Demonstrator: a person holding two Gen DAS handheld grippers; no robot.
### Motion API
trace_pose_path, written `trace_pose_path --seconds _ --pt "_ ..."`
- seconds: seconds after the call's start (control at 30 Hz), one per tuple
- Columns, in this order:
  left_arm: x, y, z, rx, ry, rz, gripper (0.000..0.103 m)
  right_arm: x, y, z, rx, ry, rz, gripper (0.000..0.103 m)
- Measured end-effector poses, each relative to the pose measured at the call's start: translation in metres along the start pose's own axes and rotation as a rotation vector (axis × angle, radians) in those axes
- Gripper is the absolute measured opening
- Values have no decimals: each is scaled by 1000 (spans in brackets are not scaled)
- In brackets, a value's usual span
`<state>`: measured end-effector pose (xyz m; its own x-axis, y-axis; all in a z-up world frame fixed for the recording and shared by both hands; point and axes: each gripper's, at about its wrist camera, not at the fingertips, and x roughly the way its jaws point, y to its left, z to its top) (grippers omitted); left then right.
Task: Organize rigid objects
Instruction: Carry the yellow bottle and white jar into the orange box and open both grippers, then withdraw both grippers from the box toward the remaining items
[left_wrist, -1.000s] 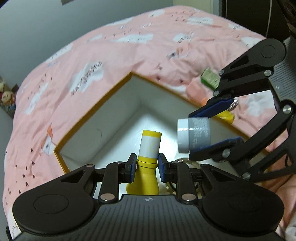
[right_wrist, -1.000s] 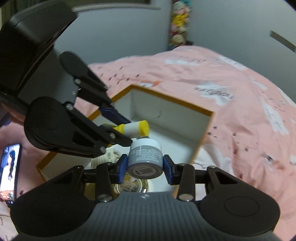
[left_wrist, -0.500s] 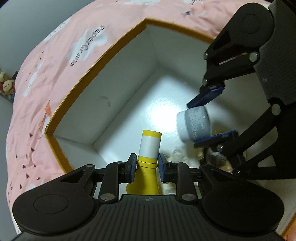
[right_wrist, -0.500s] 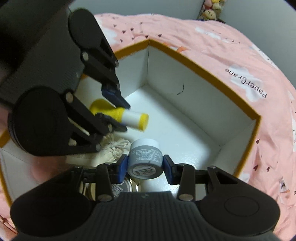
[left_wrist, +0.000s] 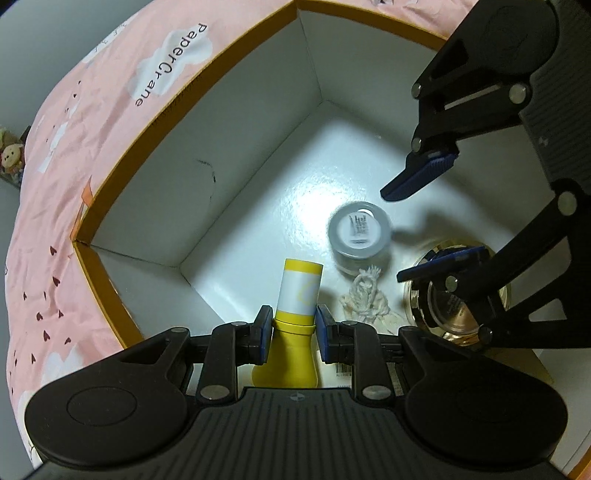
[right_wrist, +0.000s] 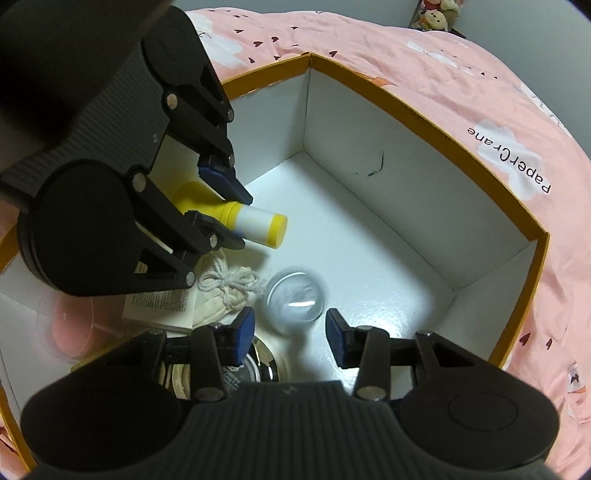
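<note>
Both my grippers hang inside the white box (left_wrist: 258, 122) with the orange rim, which sits on pink bedding (right_wrist: 480, 103). My left gripper (left_wrist: 290, 326) clamps the neck of a yellow bottle (left_wrist: 300, 291). My right gripper (right_wrist: 290, 334) is spread wide, holding nothing, with the grey jar (left_wrist: 359, 232) on the box floor between and just past its fingers. Only the right view shows a booklet (right_wrist: 162, 306) and a pink dish (right_wrist: 70, 328); a string pouch (left_wrist: 365, 295) lies just beside the jar
</note>
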<state>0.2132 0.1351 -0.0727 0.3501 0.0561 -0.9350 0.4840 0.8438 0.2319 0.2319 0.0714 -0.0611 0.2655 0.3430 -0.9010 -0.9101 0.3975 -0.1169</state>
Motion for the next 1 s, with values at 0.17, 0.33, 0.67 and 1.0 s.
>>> trace_pose_path --seconds 0.17,0.33,0.67,1.0 --pt "4 -1 -1 -6 19 -6 28 -2 0 -1 7 -8 -6 48" --pt "3 -1 -1 -16 27 -5 31 -4 0 0 14 -11 -9 49" --pt "8 -1 1 -19 29 -9 42 -5 -3 -1 21 -17 -8 53" --pt "-17 -3 -2 -64 -51 -14 45 -10 -1 -2 26 -35 -20 53"
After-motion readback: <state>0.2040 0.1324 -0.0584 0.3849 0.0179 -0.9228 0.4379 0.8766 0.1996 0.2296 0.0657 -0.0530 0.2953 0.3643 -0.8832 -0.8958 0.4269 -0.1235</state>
